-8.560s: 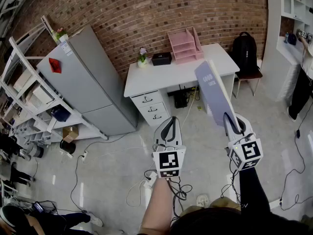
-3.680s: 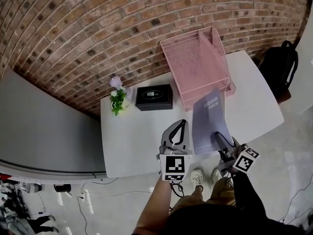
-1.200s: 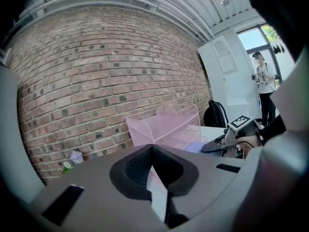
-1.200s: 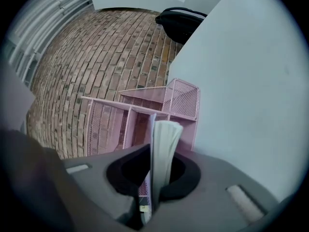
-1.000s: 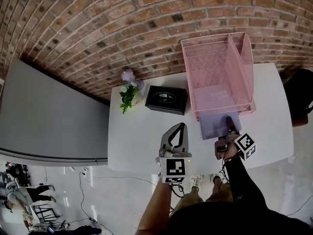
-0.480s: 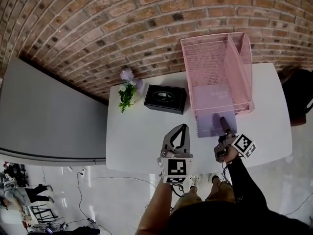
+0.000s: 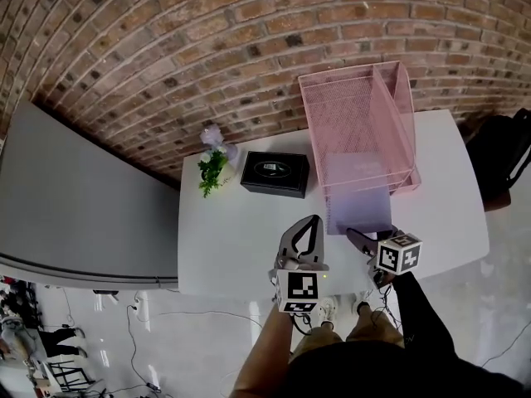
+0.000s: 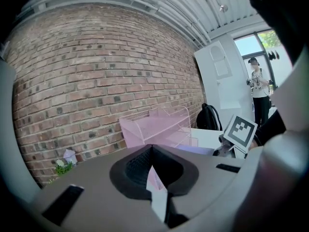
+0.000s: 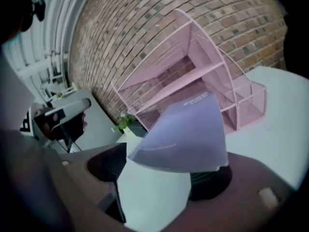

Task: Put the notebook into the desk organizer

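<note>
Notebook [image 7: 358, 210] lies half inside desk organizer [image 7: 357, 114], lower tier, 1 end sticking out. Right gripper [image 7: 357, 237] jaws just opening wide, notebook edge loose between: released. Left gripper [image 7: 311, 222] jaws together, empty.

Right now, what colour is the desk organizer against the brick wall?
The desk organizer is pink wire mesh, seen best in the head view.

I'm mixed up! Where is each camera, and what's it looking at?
Head view: on the person's head, looking down at the desk; left forearm, right sleeve show.
Left gripper view: on the left hand-held gripper, shut jaws, facing the pink organizer.
Right gripper view: on the right hand-held gripper, jaws just opening, notebook between.
All share the organizer.
</note>
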The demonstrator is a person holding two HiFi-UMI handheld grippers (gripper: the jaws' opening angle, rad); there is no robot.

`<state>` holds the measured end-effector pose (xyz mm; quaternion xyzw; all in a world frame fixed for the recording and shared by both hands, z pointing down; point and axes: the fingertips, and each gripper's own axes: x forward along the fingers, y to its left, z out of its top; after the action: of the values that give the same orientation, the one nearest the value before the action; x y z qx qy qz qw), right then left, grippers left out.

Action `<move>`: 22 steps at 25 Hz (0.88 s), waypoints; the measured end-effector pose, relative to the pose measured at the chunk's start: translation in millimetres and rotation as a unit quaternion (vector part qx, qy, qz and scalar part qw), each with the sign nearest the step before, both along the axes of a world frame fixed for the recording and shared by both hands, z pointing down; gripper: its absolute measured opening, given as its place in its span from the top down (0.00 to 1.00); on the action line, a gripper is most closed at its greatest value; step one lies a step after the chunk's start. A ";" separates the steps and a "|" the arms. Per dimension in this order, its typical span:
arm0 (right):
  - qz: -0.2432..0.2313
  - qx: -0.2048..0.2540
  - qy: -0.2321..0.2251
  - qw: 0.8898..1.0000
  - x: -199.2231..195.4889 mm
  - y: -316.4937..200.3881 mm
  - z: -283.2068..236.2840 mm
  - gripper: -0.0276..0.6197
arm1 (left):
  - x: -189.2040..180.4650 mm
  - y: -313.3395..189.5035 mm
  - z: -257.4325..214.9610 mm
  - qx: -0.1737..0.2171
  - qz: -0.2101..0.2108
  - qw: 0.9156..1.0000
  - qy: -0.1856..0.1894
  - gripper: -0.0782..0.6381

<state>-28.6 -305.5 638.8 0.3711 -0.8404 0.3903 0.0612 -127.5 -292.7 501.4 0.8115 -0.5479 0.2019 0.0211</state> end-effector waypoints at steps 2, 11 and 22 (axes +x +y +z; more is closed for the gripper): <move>-0.030 0.007 0.044 0.999 -1.6 10.1 9.0 0.37 | -0.3 2.3 -2.7 0.001 0.003 1.000 0.001 0.88; -0.035 0.021 0.121 0.992 9.3 17.7 23.3 0.43 | -10.8 6.3 -7.7 0.012 0.006 1.000 -0.005 0.88; -0.050 0.065 0.165 0.983 8.5 1.5 11.8 0.56 | -11.2 -4.4 -8.3 0.012 0.004 1.000 -0.007 0.88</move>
<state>-20.2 -304.0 650.7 0.3910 -0.8598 0.2651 0.1939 -138.6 -297.1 493.1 0.8124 -0.5471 0.2013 0.0062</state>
